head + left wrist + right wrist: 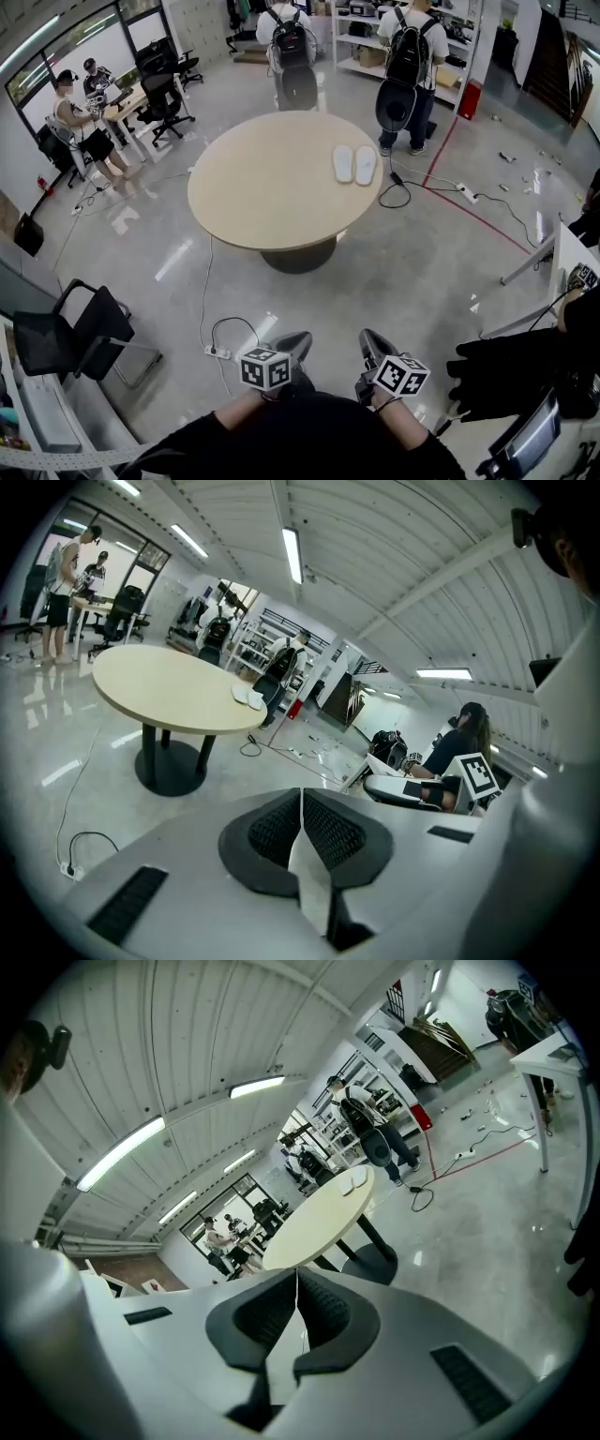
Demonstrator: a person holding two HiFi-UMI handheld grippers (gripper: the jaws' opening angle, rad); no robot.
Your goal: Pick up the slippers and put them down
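Observation:
A pair of white slippers (353, 164) lies side by side on the right part of a round beige table (262, 187), far ahead of me. They show small in the left gripper view as slippers (248, 697) and in the right gripper view as slippers (354, 1181). My left gripper (298, 341) and right gripper (369, 343) are low in the head view, close to my body and well short of the table. Both are shut with the black pads pressed together and nothing between them: left gripper (301, 791), right gripper (297, 1273).
Two people with backpacks (410, 56) stand beyond the table by shelves. A power strip and cables (217, 352) lie on the glossy floor before me. A black chair (66, 333) is at the left, a white desk (572, 258) at the right. People stand at desks at the far left (82, 117).

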